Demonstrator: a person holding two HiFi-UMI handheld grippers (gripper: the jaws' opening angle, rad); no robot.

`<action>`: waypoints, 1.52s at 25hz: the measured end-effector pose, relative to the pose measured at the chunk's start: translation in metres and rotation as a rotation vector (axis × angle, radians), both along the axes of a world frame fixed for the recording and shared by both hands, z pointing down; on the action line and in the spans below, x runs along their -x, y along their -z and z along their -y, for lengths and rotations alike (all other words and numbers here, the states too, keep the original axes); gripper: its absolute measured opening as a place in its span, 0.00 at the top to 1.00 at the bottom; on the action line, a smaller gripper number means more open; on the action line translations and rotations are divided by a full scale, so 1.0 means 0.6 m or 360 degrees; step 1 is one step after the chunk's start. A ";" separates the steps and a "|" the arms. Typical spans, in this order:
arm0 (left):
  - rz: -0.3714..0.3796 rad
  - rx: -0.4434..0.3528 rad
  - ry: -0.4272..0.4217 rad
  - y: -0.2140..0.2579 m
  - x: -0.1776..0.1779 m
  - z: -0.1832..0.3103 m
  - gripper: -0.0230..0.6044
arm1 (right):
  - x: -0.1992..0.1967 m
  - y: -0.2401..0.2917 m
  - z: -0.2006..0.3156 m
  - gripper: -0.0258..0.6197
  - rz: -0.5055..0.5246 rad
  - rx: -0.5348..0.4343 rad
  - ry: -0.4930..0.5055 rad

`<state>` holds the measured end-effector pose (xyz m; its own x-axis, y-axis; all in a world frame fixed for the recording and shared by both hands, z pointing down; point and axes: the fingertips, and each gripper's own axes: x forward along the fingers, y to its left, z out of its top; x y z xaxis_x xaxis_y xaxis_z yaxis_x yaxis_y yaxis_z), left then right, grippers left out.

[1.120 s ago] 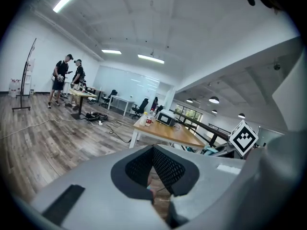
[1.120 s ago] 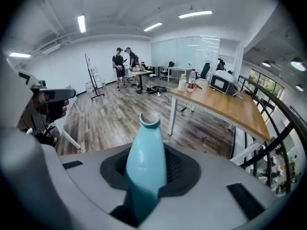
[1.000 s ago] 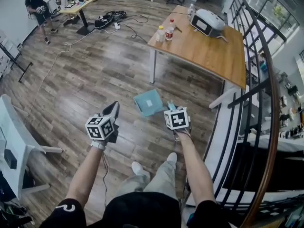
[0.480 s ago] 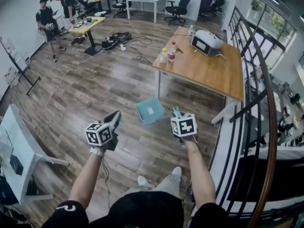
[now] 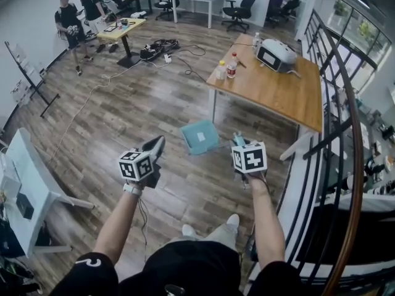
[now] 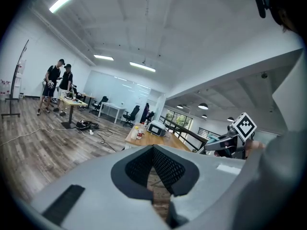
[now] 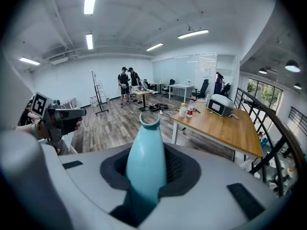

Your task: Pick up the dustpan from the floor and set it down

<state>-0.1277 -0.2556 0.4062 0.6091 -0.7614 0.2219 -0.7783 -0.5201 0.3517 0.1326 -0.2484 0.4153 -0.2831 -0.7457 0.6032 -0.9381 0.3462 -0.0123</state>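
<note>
Right claw (image 7: 147, 169): clamped on dustpan (image 5: 199, 137) handle; pan hangs just ahead for carrying.
Left claw (image 6: 154, 170): closed, empty, spare.

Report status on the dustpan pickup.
Left tool shut, empty. Right tool shut on dustpan handle. Table ahead, apart from the dustpan.
</note>
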 end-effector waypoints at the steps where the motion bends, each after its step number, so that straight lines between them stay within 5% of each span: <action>1: 0.0002 -0.0002 -0.0003 0.001 0.000 0.000 0.97 | 0.002 0.002 0.001 0.83 0.0002 -0.0002 0.0003; 20: 0.0033 0.0039 -0.0023 -0.032 0.007 0.016 0.97 | 0.016 -0.045 0.016 0.83 -0.0015 0.0067 0.0001; 38: 0.0079 0.0204 -0.0030 -0.167 -0.022 0.003 0.97 | 0.008 -0.246 0.040 0.82 -0.0051 0.0285 0.0002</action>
<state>-0.1147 -0.2573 0.5064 0.6091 -0.7134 0.3465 -0.7868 -0.4882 0.3777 0.1280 -0.2723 0.5632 -0.2627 -0.6251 0.7350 -0.9385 0.3424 -0.0442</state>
